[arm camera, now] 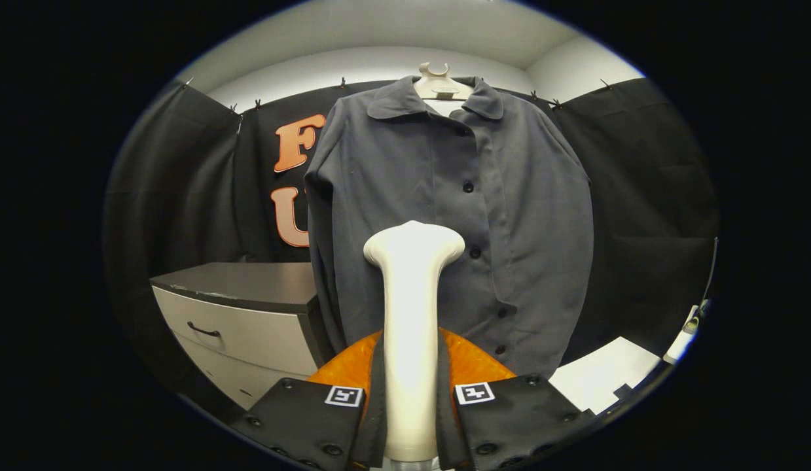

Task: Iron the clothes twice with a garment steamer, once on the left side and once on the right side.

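One tool (410, 418) shows at the bottom of the gripper view, its two black fingers (307, 418) closed in against either side of one cream-white garment steamer (412, 327). Both fingers press on the steamer's long handle, so the tool has a firm hold of it. Each finger carries one small square black-and-white marker, two in all. The steamer stands upright between the fingers, its wide head at the top, in front of the lower middle of the coat. Whether the head touches the cloth is hard to make out. The steamer's base is cut off below the fingers, and an orange rounded part (474, 363) sits behind the handle, mostly hidden by the fingers and the steamer.

One dark grey coat (510, 216) hangs beyond the steamer on one pale hanger (438, 82), whose hook and shoulders show above the collar. Five dark buttons can be counted down the front; any others are hidden behind the steamer or lost in the dark cloth. The coat's left sleeve hangs down next to the cabinet; the other sleeve blends into the body and is hard to separate. The hem is partly covered by the orange part.

One cabinet (248, 320) with a dark top and two pale drawers stands beside the coat. One drawer handle is clear; the lower drawer is partly cut off by the fingers. White flat sheets (608, 373) lie on the other side, partly out of sight.
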{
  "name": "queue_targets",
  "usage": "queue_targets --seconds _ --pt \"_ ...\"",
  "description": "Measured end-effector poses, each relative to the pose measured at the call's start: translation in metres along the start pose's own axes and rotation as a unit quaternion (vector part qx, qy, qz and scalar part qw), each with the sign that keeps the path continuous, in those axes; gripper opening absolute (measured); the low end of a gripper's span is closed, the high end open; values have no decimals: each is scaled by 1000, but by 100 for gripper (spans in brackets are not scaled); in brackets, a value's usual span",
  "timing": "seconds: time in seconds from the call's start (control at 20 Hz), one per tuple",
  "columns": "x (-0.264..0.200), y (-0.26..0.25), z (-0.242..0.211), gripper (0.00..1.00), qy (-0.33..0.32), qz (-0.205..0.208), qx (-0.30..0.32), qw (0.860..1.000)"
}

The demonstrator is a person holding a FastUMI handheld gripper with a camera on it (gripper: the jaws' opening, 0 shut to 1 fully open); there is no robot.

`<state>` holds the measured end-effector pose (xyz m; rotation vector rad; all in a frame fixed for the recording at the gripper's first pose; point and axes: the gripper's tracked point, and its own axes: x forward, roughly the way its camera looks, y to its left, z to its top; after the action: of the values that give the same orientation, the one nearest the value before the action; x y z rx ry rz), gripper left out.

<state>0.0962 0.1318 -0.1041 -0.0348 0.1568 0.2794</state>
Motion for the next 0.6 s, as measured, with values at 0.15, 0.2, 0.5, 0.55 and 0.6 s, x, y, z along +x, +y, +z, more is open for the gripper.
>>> queue_targets --seconds 0.15,0.2,0.5,0.55,0.6 --pt "-6 -1 -21 38 16 0 0 1000" --pt "-7 0 -29 38 21 0 0 1000" --pt "-14 -1 -81 38 65 -2 2 998" --pt "-15 -1 -88 38 70 -2 1 998" --pt "-15 -1 -95 38 75 -2 1 997"
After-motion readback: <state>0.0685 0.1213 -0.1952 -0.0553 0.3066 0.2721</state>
